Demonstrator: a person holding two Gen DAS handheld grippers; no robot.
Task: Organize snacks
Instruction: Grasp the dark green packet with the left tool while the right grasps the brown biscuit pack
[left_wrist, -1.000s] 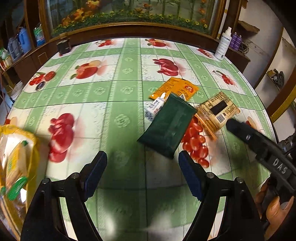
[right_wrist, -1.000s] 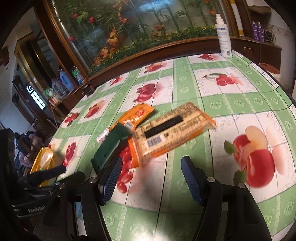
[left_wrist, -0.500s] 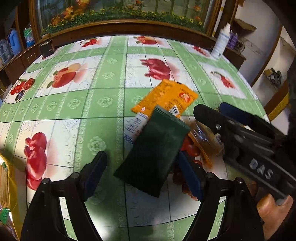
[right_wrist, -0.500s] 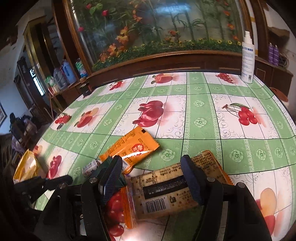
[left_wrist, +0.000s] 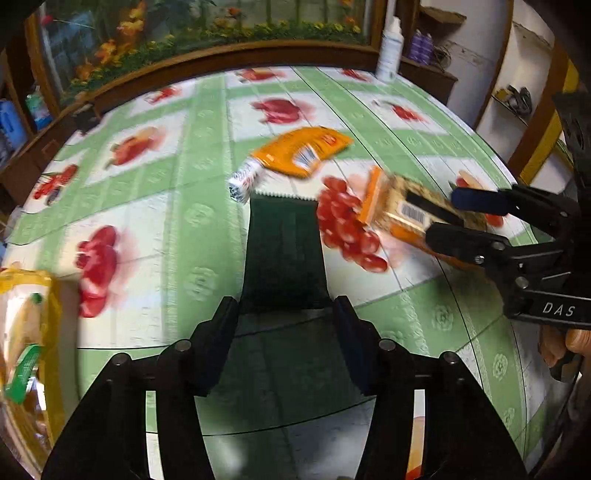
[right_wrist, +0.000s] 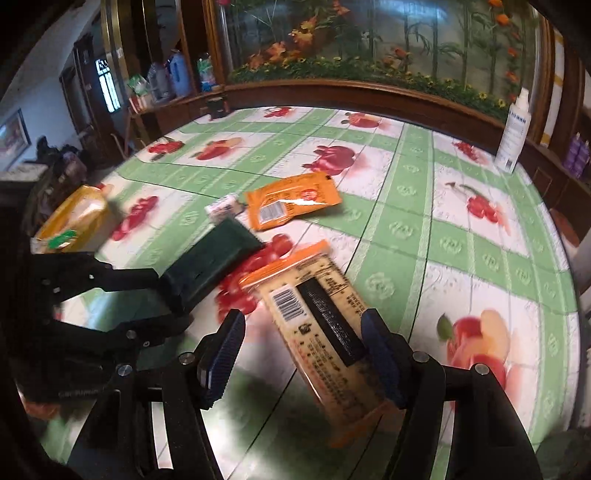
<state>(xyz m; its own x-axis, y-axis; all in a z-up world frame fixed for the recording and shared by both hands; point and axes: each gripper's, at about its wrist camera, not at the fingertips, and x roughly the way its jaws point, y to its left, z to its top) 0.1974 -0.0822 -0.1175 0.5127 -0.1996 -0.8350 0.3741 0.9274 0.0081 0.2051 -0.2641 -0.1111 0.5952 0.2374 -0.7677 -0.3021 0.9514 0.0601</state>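
- On the green fruit-print table (left_wrist: 192, 229): lay a dark green packet (left_wrist: 283, 254), reaching in between the pads of the left gripper (left_wrist: 284, 332).
- Left gripper: stood part open; grip on the packet could not be told.
- Right gripper (right_wrist: 303, 347): stood wide open around a tan cracker pack (right_wrist: 325, 325).
- Beyond: lay an orange sachet (right_wrist: 291, 201).

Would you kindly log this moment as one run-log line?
left gripper: around dark green packet, grip unclear | right gripper: open, straddling tan snack pack | orange sachet: untouched on table
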